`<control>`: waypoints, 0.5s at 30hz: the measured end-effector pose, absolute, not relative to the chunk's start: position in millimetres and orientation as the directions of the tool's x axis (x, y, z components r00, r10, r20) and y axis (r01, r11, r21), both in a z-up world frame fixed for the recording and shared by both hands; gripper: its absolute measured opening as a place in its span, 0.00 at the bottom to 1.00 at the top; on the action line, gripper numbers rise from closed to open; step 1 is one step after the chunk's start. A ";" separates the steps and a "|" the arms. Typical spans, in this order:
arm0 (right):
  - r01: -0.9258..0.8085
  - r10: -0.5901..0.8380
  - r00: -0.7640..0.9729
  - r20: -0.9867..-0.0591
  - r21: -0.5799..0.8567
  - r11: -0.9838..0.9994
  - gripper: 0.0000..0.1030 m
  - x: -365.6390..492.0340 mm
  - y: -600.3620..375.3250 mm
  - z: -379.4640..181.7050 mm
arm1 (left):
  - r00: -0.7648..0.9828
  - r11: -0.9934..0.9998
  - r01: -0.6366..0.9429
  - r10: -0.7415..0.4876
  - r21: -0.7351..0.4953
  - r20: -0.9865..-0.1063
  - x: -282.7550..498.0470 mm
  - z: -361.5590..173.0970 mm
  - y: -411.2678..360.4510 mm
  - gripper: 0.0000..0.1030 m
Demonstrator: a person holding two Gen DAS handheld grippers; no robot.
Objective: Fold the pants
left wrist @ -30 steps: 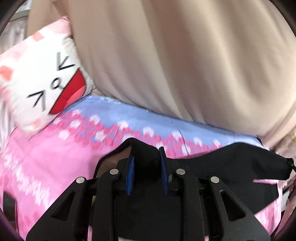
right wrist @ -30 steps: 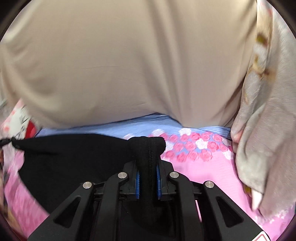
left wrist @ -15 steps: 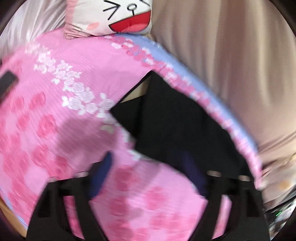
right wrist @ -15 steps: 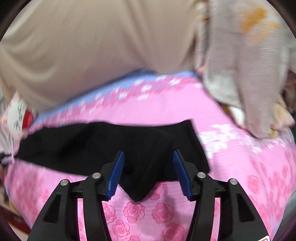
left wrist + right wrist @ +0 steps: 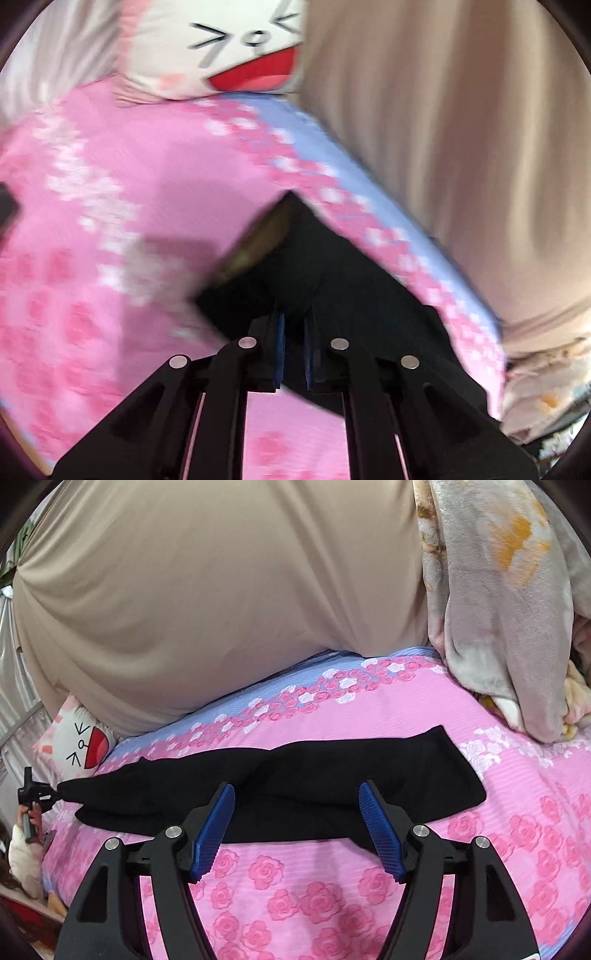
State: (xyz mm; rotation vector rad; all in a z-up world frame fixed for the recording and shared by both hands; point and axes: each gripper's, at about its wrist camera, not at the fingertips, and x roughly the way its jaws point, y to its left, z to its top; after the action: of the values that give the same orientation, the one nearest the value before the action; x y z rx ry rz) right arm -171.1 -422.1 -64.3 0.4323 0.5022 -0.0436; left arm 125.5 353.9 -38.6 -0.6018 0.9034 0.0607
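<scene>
Black pants [image 5: 280, 786] lie folded lengthwise in a long strip across the pink rose bedsheet [image 5: 332, 878]. My right gripper [image 5: 297, 827] is open and empty, just above the strip's near edge. My left gripper [image 5: 293, 354] is shut on a fold of the black pants [image 5: 332, 280] near one end; it also shows at the far left of the right wrist view [image 5: 37, 794], holding the strip's tip. The left wrist view is blurred by motion.
A tan curtain [image 5: 221, 602] hangs along the bed's far side. A white cat-face pillow [image 5: 79, 742] lies at the left end. A grey floral blanket [image 5: 509, 609] is heaped at the right end. A dark flat object [image 5: 5, 210] lies on the sheet at left.
My right gripper let go of the pants, opened and drew back. My left gripper opened briefly, then closed again on the pants near the end.
</scene>
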 end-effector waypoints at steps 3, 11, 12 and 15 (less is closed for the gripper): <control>0.195 0.061 0.864 -0.500 0.442 0.875 0.67 -168.8 -429.4 -82.0 | 0.497 0.860 -0.346 -0.170 -0.375 -0.851 131.9 -85.0 360.3 0.12; 0.170 0.213 0.867 -0.451 0.669 0.724 0.74 -131.8 -450.1 -76.2 | 0.623 0.852 -0.460 0.109 -0.250 -0.774 78.3 -28.3 329.5 0.46; 0.162 0.255 0.858 -0.446 0.706 0.690 0.74 -122.7 -451.9 -78.8 | 0.643 0.862 -0.450 0.129 -0.236 -0.754 75.7 -17.4 320.9 0.52; 0.162 0.364 0.811 -0.458 0.774 0.612 0.74 -89.1 -445.5 -89.4 | 0.710 0.900 -0.383 0.144 -0.206 -0.689 63.1 12.1 286.3 0.58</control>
State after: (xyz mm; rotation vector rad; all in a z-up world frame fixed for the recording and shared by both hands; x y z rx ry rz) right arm -89.1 -445.5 -89.4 0.9213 0.6357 0.1256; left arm 63.1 286.3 12.1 -0.3501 0.7264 0.2995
